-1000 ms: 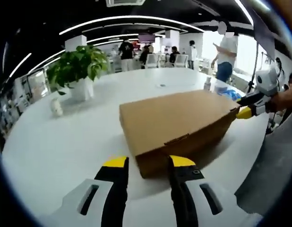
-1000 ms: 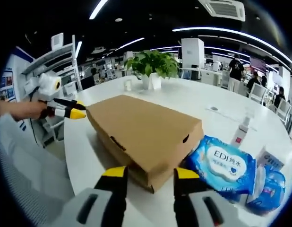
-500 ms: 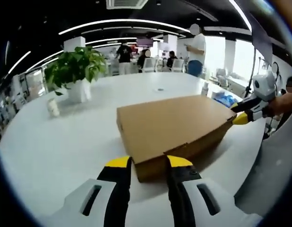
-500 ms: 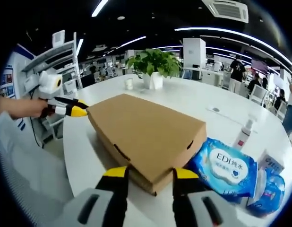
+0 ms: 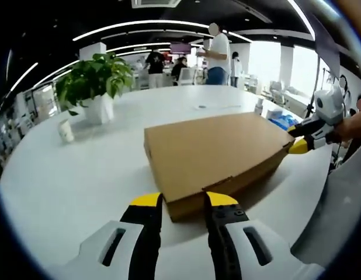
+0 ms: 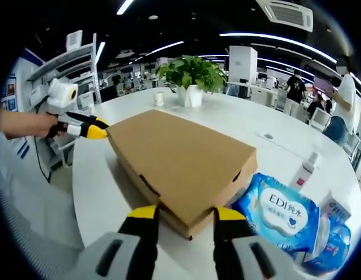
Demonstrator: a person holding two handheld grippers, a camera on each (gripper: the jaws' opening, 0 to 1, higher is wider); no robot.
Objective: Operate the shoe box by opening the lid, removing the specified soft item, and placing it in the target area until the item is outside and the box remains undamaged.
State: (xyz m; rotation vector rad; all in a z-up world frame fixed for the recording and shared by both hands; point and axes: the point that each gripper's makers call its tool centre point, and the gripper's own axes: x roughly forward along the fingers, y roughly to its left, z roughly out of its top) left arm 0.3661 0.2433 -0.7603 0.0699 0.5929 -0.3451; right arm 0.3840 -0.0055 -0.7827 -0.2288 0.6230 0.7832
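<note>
A closed brown cardboard shoe box (image 5: 215,153) lies flat on the white round table (image 5: 63,175). In the left gripper view my left gripper (image 5: 184,201) stands open, its yellow-tipped jaws on either side of the box's near corner. My right gripper (image 5: 299,138) shows at the box's far right corner, held by a hand. In the right gripper view the same box (image 6: 180,158) has its near corner between the jaws of my open right gripper (image 6: 186,213). The left gripper (image 6: 97,128) sits at the box's far left corner. The lid is down and the contents are hidden.
A potted plant (image 5: 94,86) and a small white cup (image 5: 66,131) stand at the table's far left. A blue wet-wipes pack (image 6: 278,208), a small spray bottle (image 6: 307,168) and other packs lie right of the box. People stand in the background.
My left gripper has come closer to the box's corner over the last second, then held still. The right gripper has barely shifted. A person in the background has walked to the left.
</note>
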